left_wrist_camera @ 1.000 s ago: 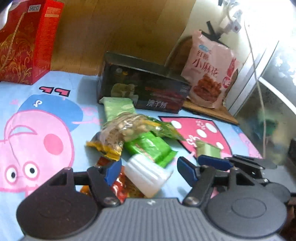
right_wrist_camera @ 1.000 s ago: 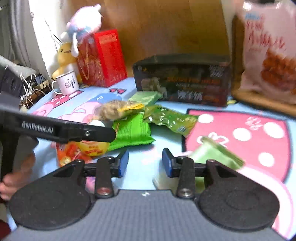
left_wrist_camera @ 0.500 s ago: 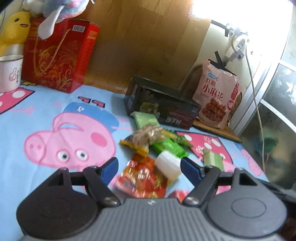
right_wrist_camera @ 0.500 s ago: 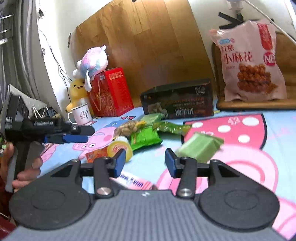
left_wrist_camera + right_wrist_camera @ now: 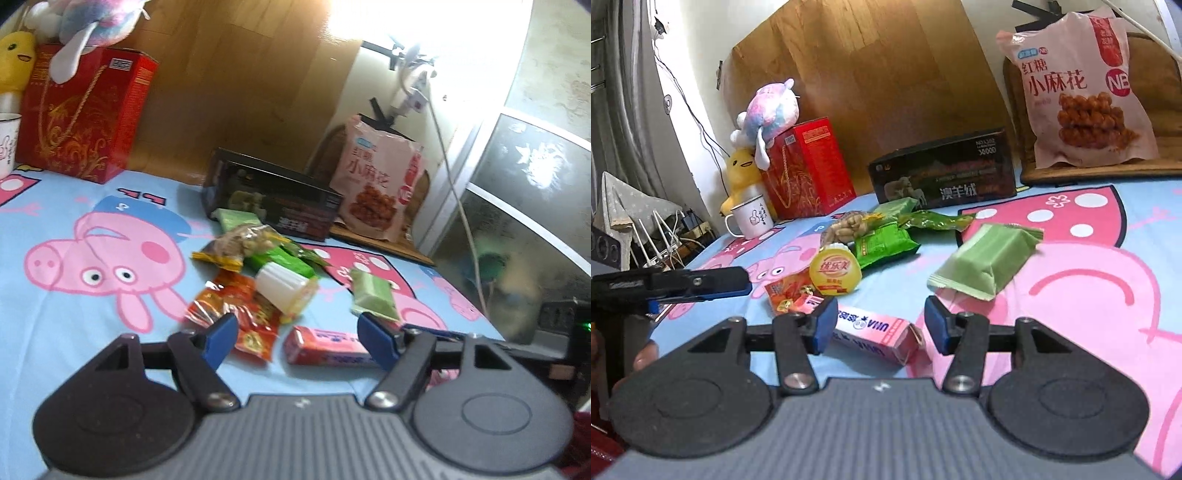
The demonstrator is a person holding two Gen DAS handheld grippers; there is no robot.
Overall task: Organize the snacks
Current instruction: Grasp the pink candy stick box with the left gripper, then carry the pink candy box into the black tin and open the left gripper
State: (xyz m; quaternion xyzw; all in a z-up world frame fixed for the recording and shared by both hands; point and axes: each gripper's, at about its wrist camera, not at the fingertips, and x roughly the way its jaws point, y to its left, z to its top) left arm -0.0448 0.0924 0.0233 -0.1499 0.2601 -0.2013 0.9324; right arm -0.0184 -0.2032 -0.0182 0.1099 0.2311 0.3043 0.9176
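The left gripper point(image 5: 295, 338) had its blue fingers point(image 5: 221, 338) spread wide with nothing between them, hovering over the cartoon pig sheet point(image 5: 74, 295). Just ahead of them lay a red candy packet point(image 5: 236, 314) and, toward the right finger, a pink box point(image 5: 325, 349). The right gripper point(image 5: 881, 325) was likewise released and held nothing; the pink box point(image 5: 875, 334) lay between and just beyond its fingers point(image 5: 936, 326), its near end hidden by the left finger.

Farther out from the right fingers sat a yellow-lidded cup point(image 5: 834, 275) on its side, touching the candy packet point(image 5: 790, 295). A pale green packet point(image 5: 986, 264) lay alone ahead and to the right. Beyond the cup, a bright green packet point(image 5: 886, 245), a bag of nuts point(image 5: 849, 227) and more green wrappers overlapped in a heap, so their edges were hard to sort out.

At the far edge stood a black box point(image 5: 945, 173), a red gift box point(image 5: 809, 170) with plush toys point(image 5: 768, 110) partly cut off behind it, a white mug point(image 5: 751, 221), and a big pink snack bag point(image 5: 1082, 85) propped on a wooden board. A wooden panel point(image 5: 871, 74) leaned on the wall. Window glare washed out the upper part of the left view.
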